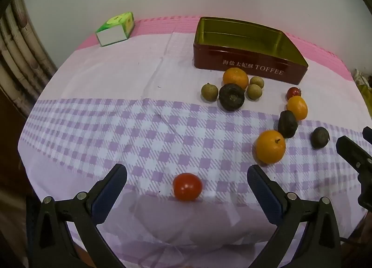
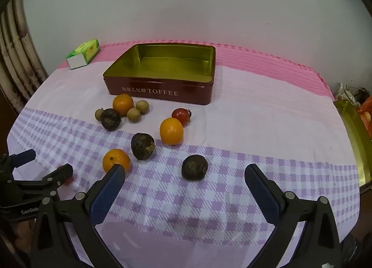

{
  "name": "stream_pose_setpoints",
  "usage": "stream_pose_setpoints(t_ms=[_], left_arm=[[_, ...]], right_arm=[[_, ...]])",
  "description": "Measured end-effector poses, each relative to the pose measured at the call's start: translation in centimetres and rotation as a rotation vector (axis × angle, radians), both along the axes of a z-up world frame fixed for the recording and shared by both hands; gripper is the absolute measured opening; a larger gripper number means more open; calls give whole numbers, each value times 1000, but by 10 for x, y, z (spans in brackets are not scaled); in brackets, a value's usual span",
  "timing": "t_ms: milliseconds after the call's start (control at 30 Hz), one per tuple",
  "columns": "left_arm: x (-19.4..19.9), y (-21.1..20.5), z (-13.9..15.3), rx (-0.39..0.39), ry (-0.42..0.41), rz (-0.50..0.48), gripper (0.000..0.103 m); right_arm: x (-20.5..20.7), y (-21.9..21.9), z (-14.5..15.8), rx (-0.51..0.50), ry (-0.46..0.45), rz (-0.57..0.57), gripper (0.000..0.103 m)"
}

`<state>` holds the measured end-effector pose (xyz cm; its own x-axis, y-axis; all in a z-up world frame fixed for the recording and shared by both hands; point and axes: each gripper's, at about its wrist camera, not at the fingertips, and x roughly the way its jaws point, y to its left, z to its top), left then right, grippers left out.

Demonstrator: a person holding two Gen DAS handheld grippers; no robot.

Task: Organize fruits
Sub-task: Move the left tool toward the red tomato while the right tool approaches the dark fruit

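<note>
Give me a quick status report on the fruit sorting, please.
Left tongs open over a tomato. Right tongs open, nothing held. Tin empty; fruit all on the cloth. Nothing in the way.

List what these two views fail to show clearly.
- Red tomato nearest the left gripper: right wrist view, mostly hidden behind that gripper's finger.
- Right gripper: left wrist view, cut off by the right edge.
- Clutter beyond the table's right side: right wrist view, dim and too small to identify.
</note>
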<state>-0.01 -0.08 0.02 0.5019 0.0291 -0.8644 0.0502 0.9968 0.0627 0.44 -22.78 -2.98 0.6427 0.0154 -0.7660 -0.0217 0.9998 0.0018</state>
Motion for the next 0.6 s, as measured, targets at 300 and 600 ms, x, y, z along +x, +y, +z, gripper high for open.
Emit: stream_pose_setpoints(t_ms=[300,600], left_arm=[[-9,-9,3,2,6,-2,102],[-10,-1,7,-15,30,5,102]], right_arm=[[1,0,-1,3,0,8,101],[-13,3,7,1,-14,-3,99]])
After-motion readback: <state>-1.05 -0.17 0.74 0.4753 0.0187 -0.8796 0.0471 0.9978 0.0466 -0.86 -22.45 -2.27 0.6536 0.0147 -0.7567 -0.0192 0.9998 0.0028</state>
